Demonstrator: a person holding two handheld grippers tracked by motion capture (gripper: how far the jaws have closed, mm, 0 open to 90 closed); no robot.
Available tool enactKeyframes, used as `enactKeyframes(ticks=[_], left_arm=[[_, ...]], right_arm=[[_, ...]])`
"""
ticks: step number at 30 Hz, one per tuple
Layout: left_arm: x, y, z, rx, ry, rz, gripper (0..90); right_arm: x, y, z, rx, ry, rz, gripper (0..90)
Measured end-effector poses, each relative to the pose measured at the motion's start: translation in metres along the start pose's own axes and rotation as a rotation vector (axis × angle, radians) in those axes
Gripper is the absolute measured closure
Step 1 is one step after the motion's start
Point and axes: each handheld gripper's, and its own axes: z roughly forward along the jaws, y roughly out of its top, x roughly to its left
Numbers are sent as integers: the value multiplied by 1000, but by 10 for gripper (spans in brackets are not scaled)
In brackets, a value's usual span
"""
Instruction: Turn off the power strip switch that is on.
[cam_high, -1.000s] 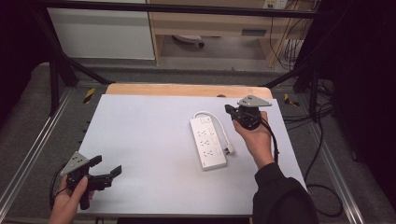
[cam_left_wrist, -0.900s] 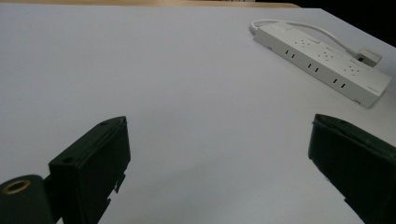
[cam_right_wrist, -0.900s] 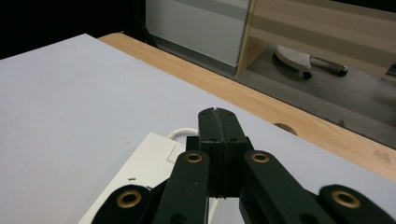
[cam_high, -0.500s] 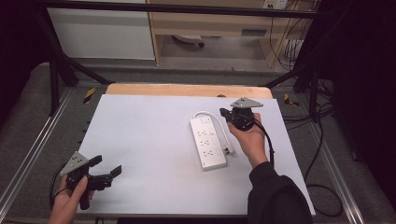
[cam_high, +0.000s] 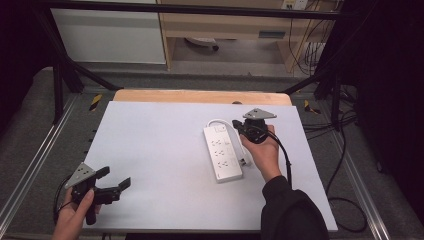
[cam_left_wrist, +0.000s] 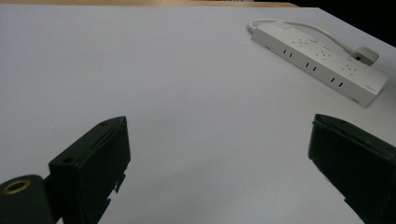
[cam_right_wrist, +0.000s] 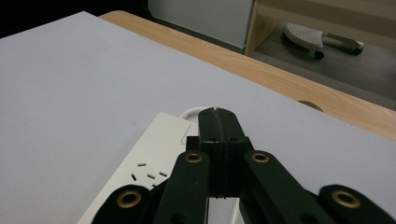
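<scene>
Work in hand: the right claw (cam_high: 239, 128) is over the far end of the power strip (cam_high: 223, 153), near where its switch seems to sit; pressing that switch looks like the job, by my reading.
Power strip: white, lying flat on the tabletop (cam_high: 155, 145), right of the middle, its length running from far to near.
Cord: a white cord (cam_high: 219, 121) loops out of the far end and runs down the strip's right side to a plug (cam_left_wrist: 364, 54) that lies just beside it, not pushed into any socket.
Right claw: jaws pressed together with nothing between them; in the right gripper view the closed tip (cam_right_wrist: 218, 122) hangs above the strip's far end (cam_right_wrist: 159, 140). Whether it touches the strip I cannot tell.
Left claw: jaws spread wide and empty (cam_high: 112, 179), held at the near left corner of the tabletop, well apart from the strip; in the left gripper view the strip (cam_left_wrist: 322, 58) lies far off at upper right.
Done so far: the right claw is lined up with the switch end.
Left to do: the press itself, judging from the gap that seems to remain.
</scene>
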Motion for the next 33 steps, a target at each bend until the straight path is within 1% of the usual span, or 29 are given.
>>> enactKeyframes(ticks=[1,7,11,19,33], left_arm=[[0,0,0,1,2,-1,55],[0,0,0,3,2,1,55],[0,0,0,4,2,1,55],[0,0,1,5,0,1,55],[0,0,1,7,1,4,56]], right_arm=[[1,-1,0,0,1,6,900],[1,-8,3,9,4,9,900],[1,-13,5,24,-7,3,900],[4,-26,10,41,-2,24,900],[6,-36,15,67,1,25,900]])
